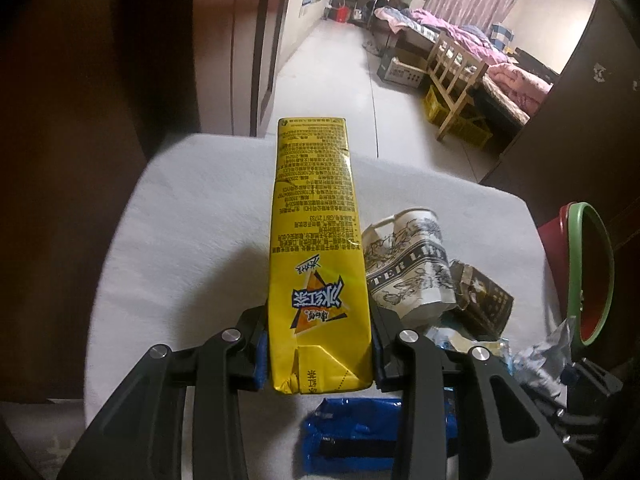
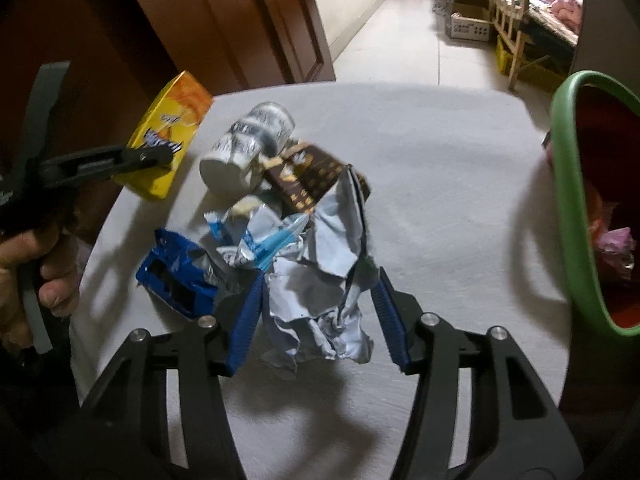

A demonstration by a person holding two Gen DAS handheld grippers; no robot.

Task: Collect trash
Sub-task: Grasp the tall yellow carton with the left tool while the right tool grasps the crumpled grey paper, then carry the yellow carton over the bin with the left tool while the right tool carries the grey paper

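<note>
The left gripper (image 1: 320, 354) clamps the yellow drink carton (image 1: 316, 248) by its base, lifted clear for binning. The right gripper (image 2: 320, 308) pinches a crumpled silver wrapper (image 2: 320, 280) just above the counter (image 2: 440, 200). Beyond lie a paper cup (image 2: 244, 148), brown packet (image 2: 308, 176) and blue wrapper (image 2: 176, 272); the green-rimmed bin (image 2: 568, 208) waits rightward, unobstructed.

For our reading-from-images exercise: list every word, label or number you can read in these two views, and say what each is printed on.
"TER LIF" (partial, cut off by folds): crumpled paper cup.
"冰红茶", seen upside down: yellow drink carton held in the left tool.
"GB/T 21733": same carton; remaining fine print too small.
Blue wrapper, brown packet, crumpled silver wrapper: unreadable.
</note>
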